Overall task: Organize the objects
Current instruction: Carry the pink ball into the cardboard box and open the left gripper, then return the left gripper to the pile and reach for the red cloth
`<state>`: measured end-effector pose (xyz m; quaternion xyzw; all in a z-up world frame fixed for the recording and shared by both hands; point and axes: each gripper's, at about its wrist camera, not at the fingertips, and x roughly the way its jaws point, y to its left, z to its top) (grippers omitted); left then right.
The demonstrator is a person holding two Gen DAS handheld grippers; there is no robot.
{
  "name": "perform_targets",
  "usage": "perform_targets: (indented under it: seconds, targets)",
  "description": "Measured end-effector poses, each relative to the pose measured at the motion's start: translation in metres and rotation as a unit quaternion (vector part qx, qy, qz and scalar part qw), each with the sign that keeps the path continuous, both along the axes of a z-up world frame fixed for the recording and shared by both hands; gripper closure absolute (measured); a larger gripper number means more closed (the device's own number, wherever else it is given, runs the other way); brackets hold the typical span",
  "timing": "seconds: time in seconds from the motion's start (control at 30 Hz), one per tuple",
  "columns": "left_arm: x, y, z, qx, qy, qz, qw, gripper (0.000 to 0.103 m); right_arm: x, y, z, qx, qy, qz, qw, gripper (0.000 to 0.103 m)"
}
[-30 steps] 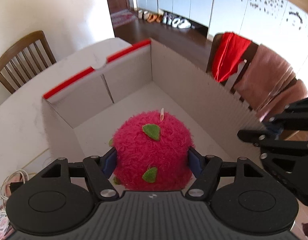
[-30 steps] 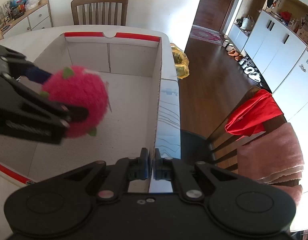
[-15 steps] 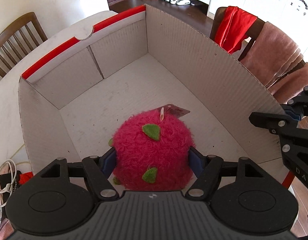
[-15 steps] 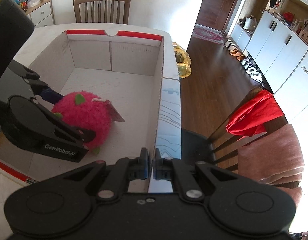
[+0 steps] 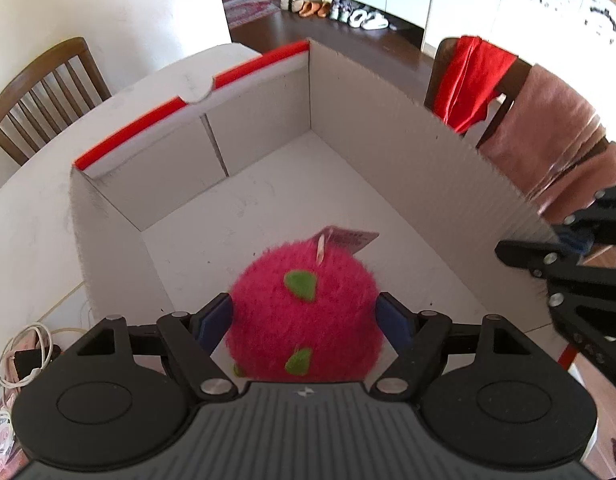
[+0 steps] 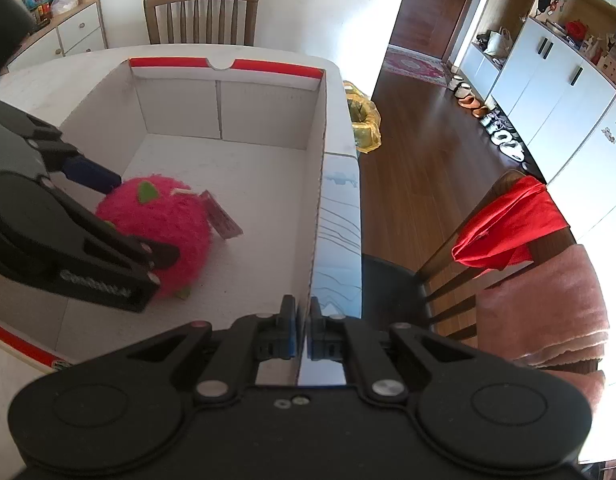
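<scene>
Inside white cardboard box | fuzzy pink plush ball bracketed by parted left hand-held gripper, contact unclear | box wall pinched by closed right hand-held gripper | risk: plush snagged and dragged out on withdrawal

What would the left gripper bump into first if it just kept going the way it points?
The pink plush ball already sits between the left gripper fingers, so that goes along. Beyond it, probably the box floor, then the far wall; depth is hard to judge.
</scene>
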<state>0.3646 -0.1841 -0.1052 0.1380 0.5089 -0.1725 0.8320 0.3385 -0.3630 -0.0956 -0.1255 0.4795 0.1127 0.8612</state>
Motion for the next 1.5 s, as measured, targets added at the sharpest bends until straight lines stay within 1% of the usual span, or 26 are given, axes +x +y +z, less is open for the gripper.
perform_targets:
  seconds: [0.07,0.17,0.27,0.47,0.6,0.67,0.8,0.93,1.03,1.1,1.13,1.17,1.2,1.27,1.33,1.4,1.5]
  targets:
    - [-0.002,0.002,0.006,-0.007,-0.005,0.004,1.0,0.019,0.0,0.0,0.0,-0.001,0.0,0.0,1.0,0.099]
    - [-0.005,0.007,0.015,-0.017,-0.012,0.011,0.9997,0.019,0.001,0.0,0.001,-0.002,0.001,-0.001,1.0,0.099]
    - [-0.009,0.016,0.026,-0.037,-0.016,0.021,0.999,0.019,0.001,0.001,0.0,-0.005,0.001,-0.002,1.0,0.099]
    - [-0.028,0.037,0.06,-0.068,-0.053,0.024,0.996,0.019,0.001,0.003,0.0,-0.01,0.001,-0.005,1.0,0.098]
    - [-0.046,0.057,0.082,-0.077,-0.084,0.03,0.9931,0.019,0.001,0.005,0.0,-0.014,0.0,-0.005,1.0,0.098]
    - [-0.054,0.07,0.091,-0.08,-0.096,0.041,0.9914,0.019,0.001,0.005,-0.001,-0.016,0.0,-0.007,1.0,0.098]
    - [-0.066,0.097,0.098,-0.087,-0.105,0.069,0.9883,0.019,0.002,0.006,0.0,-0.017,0.001,-0.009,1.0,0.098]
    - [-0.077,0.13,0.098,-0.095,-0.108,0.112,0.9832,0.018,0.001,0.006,0.001,-0.018,0.001,-0.009,1.0,0.098]
    - [-0.085,0.158,0.097,-0.105,-0.11,0.144,0.9777,0.013,0.001,0.007,0.001,-0.02,0.0,-0.007,1.0,0.098]
    - [-0.091,0.177,0.096,-0.107,-0.113,0.165,0.9738,0.013,0.001,0.008,0.001,-0.021,0.0,-0.008,1.0,0.098]
    - [-0.094,0.186,0.095,-0.107,-0.114,0.177,0.9717,0.011,0.001,0.008,0.0,-0.021,0.0,-0.008,1.0,0.098]
    - [-0.097,0.194,0.093,-0.106,-0.115,0.185,0.9703,0.007,0.001,0.008,0.0,-0.022,0.0,-0.007,1.0,0.098]
    - [-0.099,0.202,0.091,-0.103,-0.114,0.193,0.9691,0.005,0.001,0.008,0.0,-0.021,0.0,-0.006,1.0,0.098]
    - [-0.104,0.214,0.087,-0.098,-0.116,0.206,0.9666,0.004,0.001,0.008,0.0,-0.024,0.0,-0.003,1.0,0.098]
    - [-0.107,0.227,0.08,-0.094,-0.11,0.217,0.9653,0.004,0.001,0.01,0.0,-0.027,-0.001,-0.003,1.0,0.098]
    - [-0.112,0.238,0.072,-0.094,-0.106,0.225,0.9639,0.001,0.001,0.01,0.0,-0.027,0.0,-0.004,1.0,0.098]
    - [-0.115,0.245,0.058,-0.093,-0.095,0.226,0.9651,0.0,0.0,0.012,-0.001,-0.03,0.0,-0.004,1.0,0.097]
